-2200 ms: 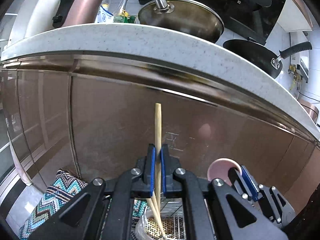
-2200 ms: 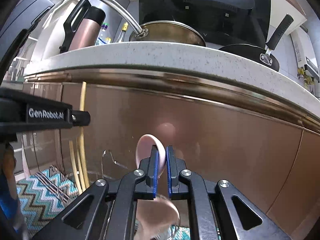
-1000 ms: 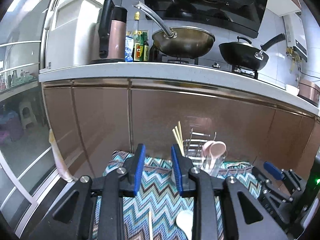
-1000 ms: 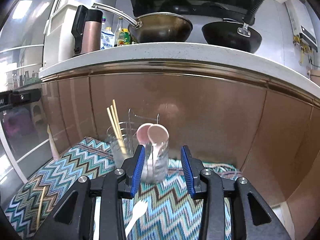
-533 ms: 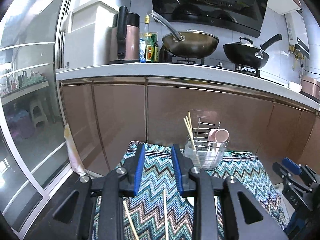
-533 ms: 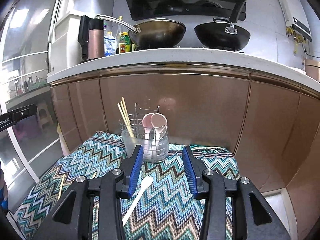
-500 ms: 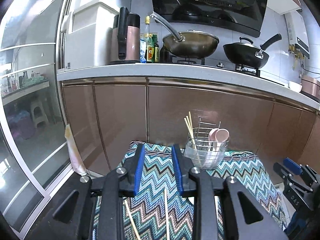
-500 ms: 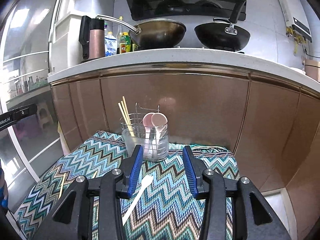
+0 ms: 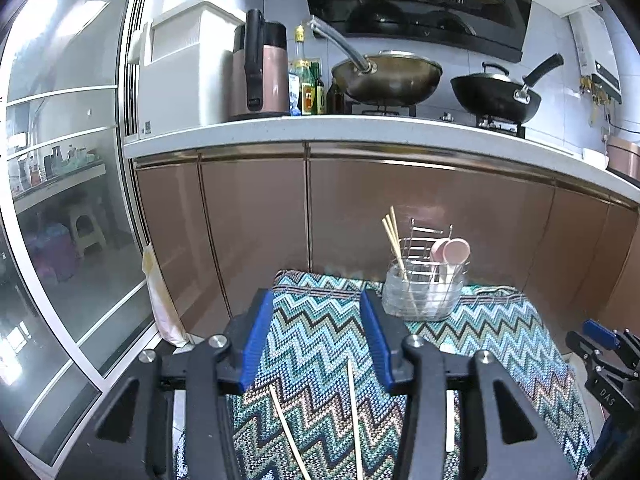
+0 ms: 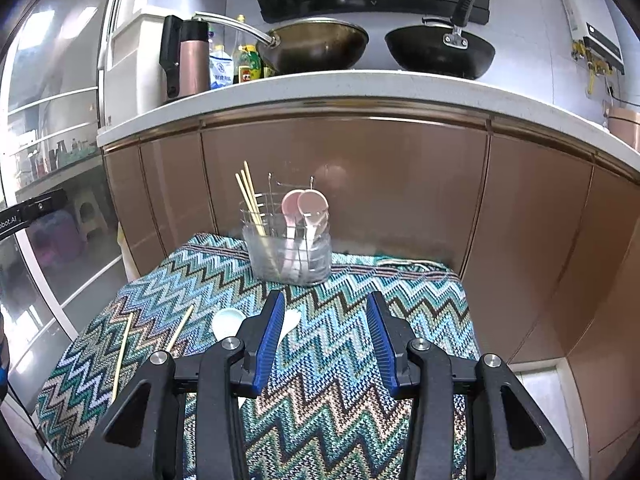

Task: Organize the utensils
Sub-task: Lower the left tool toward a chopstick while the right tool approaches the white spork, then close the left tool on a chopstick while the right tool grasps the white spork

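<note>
Below both cameras lies a knitted zigzag cloth in teal, blue, brown and cream, covering a low table in front of glossy copper-brown cabinet doors.

Left tongs: black frame with blue ribbed pads, jaws spread wide and holding nothing. Between and just ahead of them, two thin pale wooden chopsticks lie loose on the cloth, slightly splayed.

Right tongs: same build, also spread apart and empty. Just beside the left finger lie two white plastic spoons, one with a broad round bowl, the other narrower and partly hidden behind the finger. Farther left, the two loose chopsticks lie well apart from each other.

At the far edge of the cloth stands the utensil holder: a wire rack with a frosted clear plastic cup inside. Three wooden chopsticks lean up out of its left side; two pink spoons with smooth oval bowls stand upright on its right side.

Above, a white speckled stone worktop carries a brass-coloured wok, a black wok, a rose-metal flask with a black handle, and bottles.
</note>
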